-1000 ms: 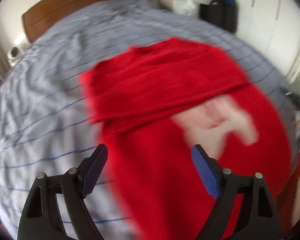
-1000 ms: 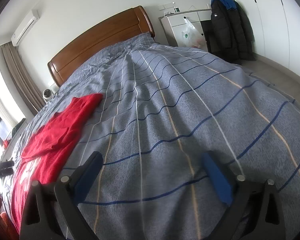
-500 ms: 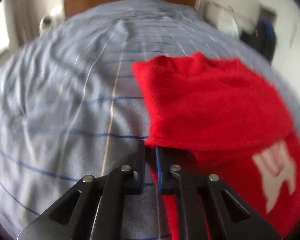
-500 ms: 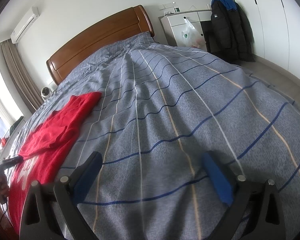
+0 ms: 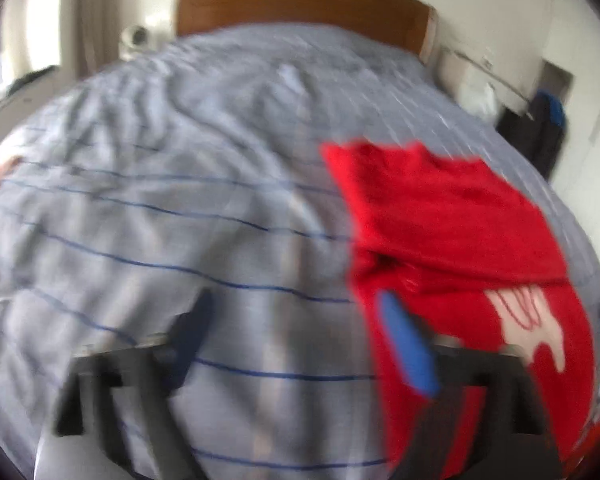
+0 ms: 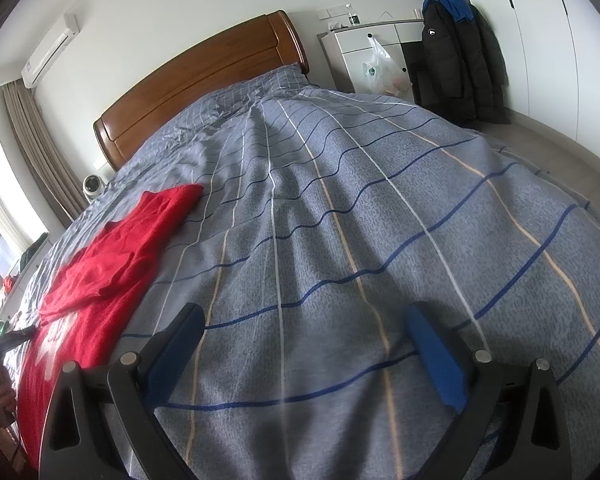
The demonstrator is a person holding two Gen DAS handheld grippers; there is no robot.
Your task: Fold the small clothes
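My left tongs stood wide open, gripping nothing, low over the bed. That view was smeared with motion blur, so I could read only the broad shapes. One of the fingers, with its blue pad, showed against the near part of the red shirt; the other was over bare striped bedcover. Whether the blue-padded one touched the cloth I could not tell.

The red shirt lay on the grey-blue cover on the right of my left view. Its far part was folded over into a flat layer, and a pale printed figure showed on the part nearer me, below the folded edge.

My right tongs were open too, with nothing between them, hovering over a bare stretch of the bed, well apart from the red shirt, which I saw far to the left in that view. At that view's left edge I could make out the dark tip of the left tongs just beside the shirt.

Beyond the bed I saw the wooden headboard, a white cabinet with a plastic bag hanging on it, and a dark coat.
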